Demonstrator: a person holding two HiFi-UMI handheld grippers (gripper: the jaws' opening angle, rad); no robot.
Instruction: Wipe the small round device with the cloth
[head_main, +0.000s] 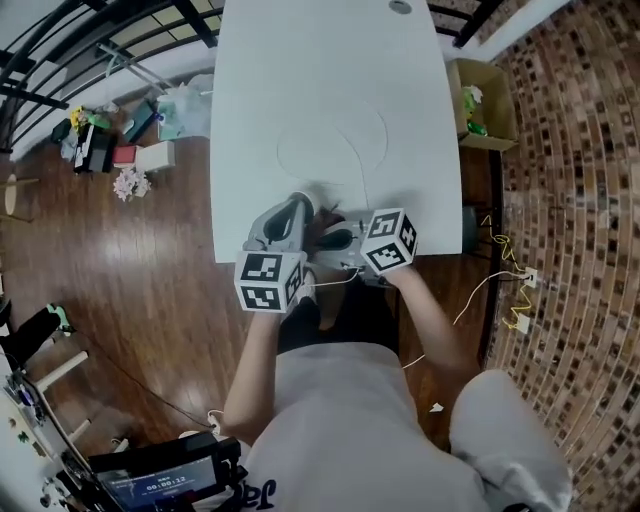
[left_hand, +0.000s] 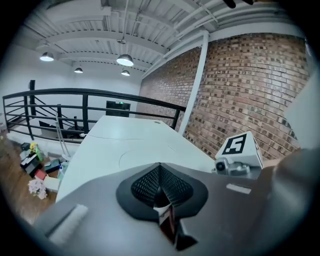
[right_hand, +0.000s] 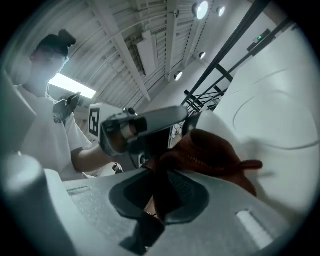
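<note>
The surface (head_main: 330, 90) is a white top with a thin curved line (head_main: 335, 140) drawn on it ahead of both pairs of jaws. Beyond it on the right stands a brick wall (left_hand: 250, 85). A black railing (left_hand: 85, 92) runs past the far end under a white ceiling with round lamps (left_hand: 125, 60). A wooden floor (head_main: 130, 270) lies to the left, and an open cardboard box (head_main: 485, 100) sits off to the right.

The left gripper (left_hand: 161, 175) has its jaws clenched together at the near edge of the surface. A small pale and dark red sliver shows at their seam, and I cannot tell what it is.

The right gripper (right_hand: 159, 192) is clamped on a dark red-brown cloth (right_hand: 215, 152), which bunches out past the jaw tips just over the surface.

In the head view a dark oval shape (head_main: 333, 240) lies between the two pairs of jaws. Whether it is the small round device or the cloth I cannot tell.

A screen (head_main: 150, 488) at the bottom left shows a row of digits too small to read. The lettering on the person's shirt is cut off.
</note>
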